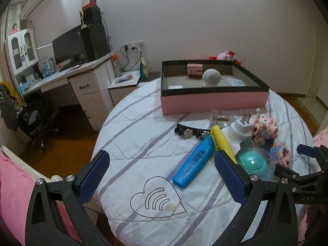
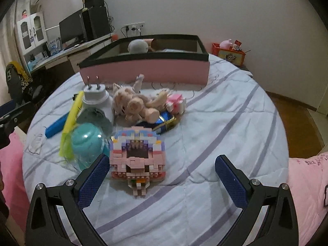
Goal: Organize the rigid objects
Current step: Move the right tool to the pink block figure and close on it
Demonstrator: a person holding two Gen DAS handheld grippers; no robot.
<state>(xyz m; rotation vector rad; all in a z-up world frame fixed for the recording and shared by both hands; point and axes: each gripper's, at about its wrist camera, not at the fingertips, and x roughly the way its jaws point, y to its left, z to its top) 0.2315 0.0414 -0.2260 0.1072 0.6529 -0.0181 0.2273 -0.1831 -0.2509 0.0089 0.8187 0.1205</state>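
While both grippers hover spread wide and empty over the bed point(image 1: 131, 143), the blue case point(image 1: 193, 161) lies flat between the left gripper point(image 1: 162, 168) fingers, long axis running diagonally toward the pink box point(image 1: 213, 100); the right gripper point(image 2: 162, 169) faces a brick model point(image 2: 137, 160).

Room dim, cool-tinted. Ceiling glare at upper left of left wrist view. Strong fisheye bending, dark vignette at corners. Slight overall softness; shadows faint and diffuse.

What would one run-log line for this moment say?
left: open, empty | right: open, empty | box: cup, ball in
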